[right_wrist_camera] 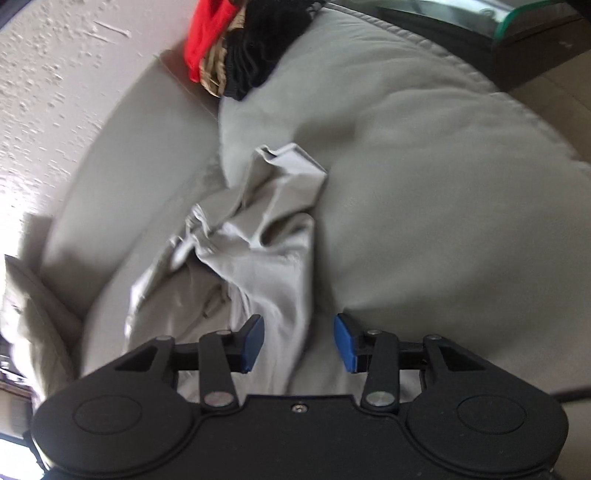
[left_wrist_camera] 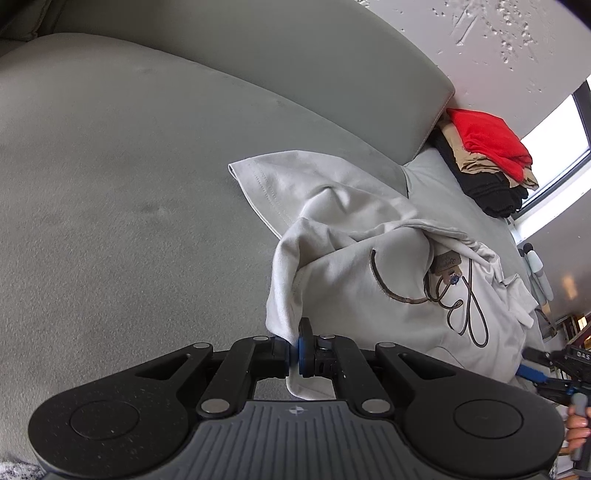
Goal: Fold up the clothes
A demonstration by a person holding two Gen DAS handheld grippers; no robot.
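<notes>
A pale grey T-shirt (left_wrist_camera: 369,266) with a brown line drawing on its front lies crumpled on the grey sofa seat (left_wrist_camera: 129,203). My left gripper (left_wrist_camera: 295,350) is shut on an edge of the shirt, and the cloth hangs down between its blue pads. In the right wrist view the same shirt (right_wrist_camera: 258,251) lies bunched ahead, blurred. My right gripper (right_wrist_camera: 299,343) is open just above the shirt's near end, with cloth lying between and below its fingers. The right gripper (left_wrist_camera: 554,369) also shows at the right edge of the left wrist view, held by a hand (left_wrist_camera: 578,428).
A stack of folded clothes, red (left_wrist_camera: 491,144) on tan and black, sits at the sofa's far end by the backrest (left_wrist_camera: 295,74); it also appears in the right wrist view (right_wrist_camera: 236,40). A textured white wall and a window lie behind. A glass-topped table (right_wrist_camera: 517,22) stands beyond the sofa.
</notes>
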